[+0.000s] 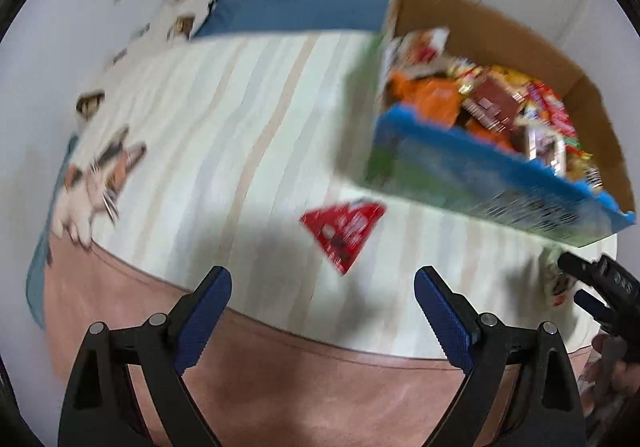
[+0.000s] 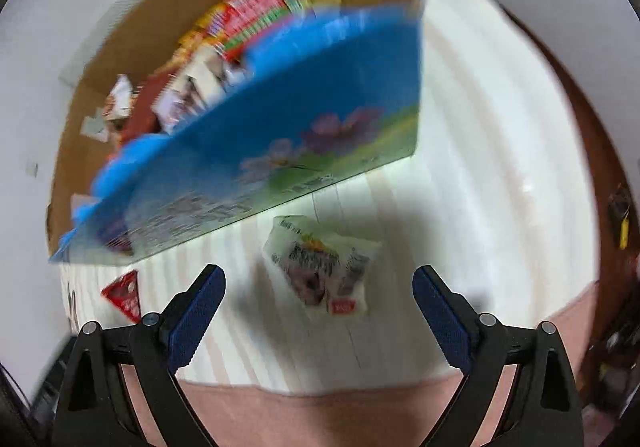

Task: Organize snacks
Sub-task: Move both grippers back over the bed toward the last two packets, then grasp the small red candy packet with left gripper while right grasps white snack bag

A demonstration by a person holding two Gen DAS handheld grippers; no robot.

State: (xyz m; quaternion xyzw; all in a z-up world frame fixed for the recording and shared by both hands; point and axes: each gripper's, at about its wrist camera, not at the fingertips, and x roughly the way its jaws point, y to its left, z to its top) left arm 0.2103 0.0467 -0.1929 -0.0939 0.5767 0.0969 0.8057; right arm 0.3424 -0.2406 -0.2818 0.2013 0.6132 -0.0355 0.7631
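A cardboard box point(image 1: 480, 183) with a blue and green printed side holds several snack packets; it also shows in the right wrist view point(image 2: 304, 119). A red triangular snack packet point(image 1: 344, 235) lies on the striped bed sheet in front of my left gripper point(image 1: 322, 311), which is open and empty. The red packet also shows at the left of the right wrist view point(image 2: 124, 297). A white and green snack packet point(image 2: 324, 271) lies just ahead of my right gripper point(image 2: 318, 311), which is open and empty. The right gripper shows at the edge of the left view point(image 1: 592, 283).
The striped sheet point(image 1: 224, 135) lies over a pink cover point(image 1: 280, 387) on the bed. A blue pillow point(image 1: 296, 13) and a cat-print cloth point(image 1: 100, 175) lie at the back and left. White walls surround the bed. Both views are motion-blurred.
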